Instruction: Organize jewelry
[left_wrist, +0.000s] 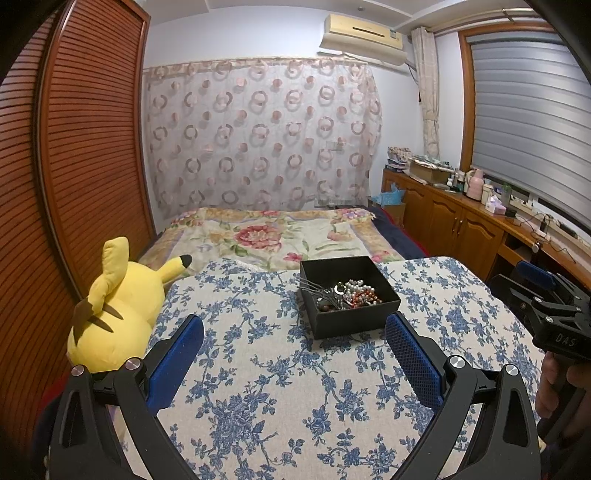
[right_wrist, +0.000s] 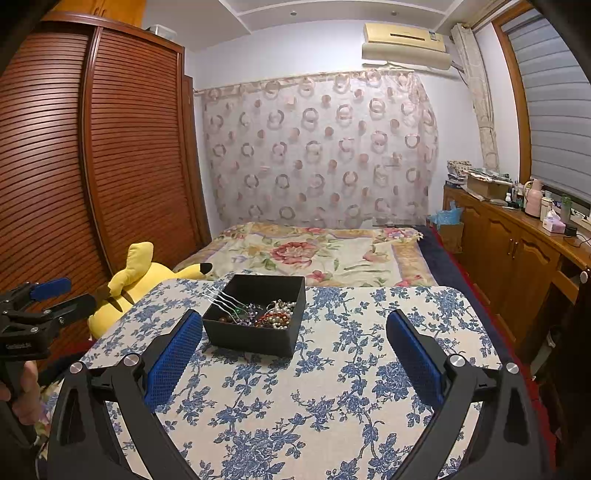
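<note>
Left hand-held gripper (left_wrist: 295, 338): jaws are standing wide apart and holding nothing; it is hovering over the near part of the table, short of the box.
Right hand-held gripper (right_wrist: 294, 338): likewise spread wide and empty; it is pointing at the box from the near right.
Table (left_wrist: 280, 406): a blue floral cloth is covering the whole top; the fabric is lying flat and bare around the box.
Black box (left_wrist: 349, 317): it is sitting open, with no lid in view, toward the far middle of the table, well clear of both grippers.
Jewelry (left_wrist: 345, 293): bead strings, pearls and thin silver hairpins are lying tangled together inside the box.
Risk, tangling: lifting one strand is likely to drag its neighbours out, since the pieces are interlaced.
Risk, sliding: the light box is probably going to shift on the cloth if a finger is pushing its wall.
Risk, slipping: thin pins may be escaping broad pads.
Plush toy (left_wrist: 118, 306): a yellow one is lying beside the table's left edge.
Bed (left_wrist: 273, 236): a flowered cover is spreading beyond the table.
Room: a louvred wardrobe is standing left, wooden cabinets right, a ring-patterned curtain behind.
</note>
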